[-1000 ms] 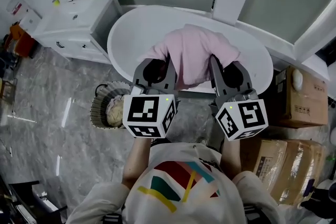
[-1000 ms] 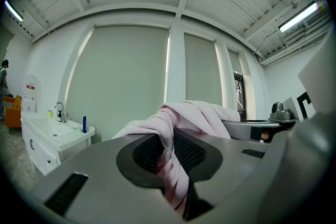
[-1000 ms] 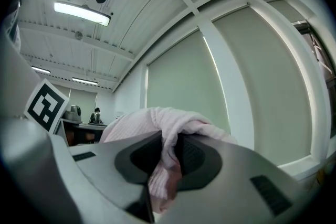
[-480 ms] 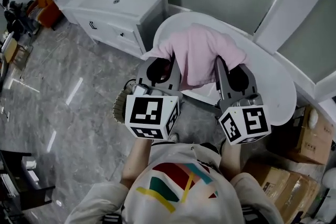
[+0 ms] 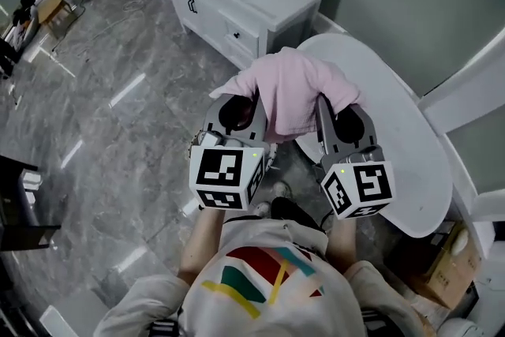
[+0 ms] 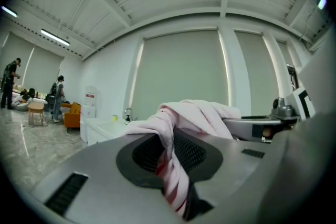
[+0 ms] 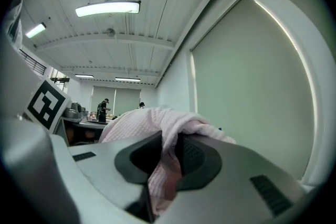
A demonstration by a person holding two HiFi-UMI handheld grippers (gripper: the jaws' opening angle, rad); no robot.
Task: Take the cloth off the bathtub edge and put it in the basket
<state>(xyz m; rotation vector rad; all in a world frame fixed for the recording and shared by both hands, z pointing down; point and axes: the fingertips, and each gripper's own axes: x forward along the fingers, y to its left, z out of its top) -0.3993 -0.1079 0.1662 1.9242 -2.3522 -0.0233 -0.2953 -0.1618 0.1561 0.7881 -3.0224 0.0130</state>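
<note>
Head view: the pink cloth [image 5: 296,95] hangs above the bathtub [image 5: 398,146] end, between the left hand-held gripper [image 5: 237,113] and the right hand-held gripper [image 5: 344,121].
Left gripper view: the jaws are clamped on a cloth fold.
Right gripper view: likewise clamped; a thin pinch could slip and drop the cloth on the floor [image 5: 118,162].

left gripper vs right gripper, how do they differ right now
The left gripper pinches the left edge of the pink cloth; the right gripper pinches its right edge. In the head view the left gripper shows over the grey floor, the right gripper over the bathtub. The left cube and the right cube carry different marker patterns. Shared: both are shut on the cloth, side by side.
</note>
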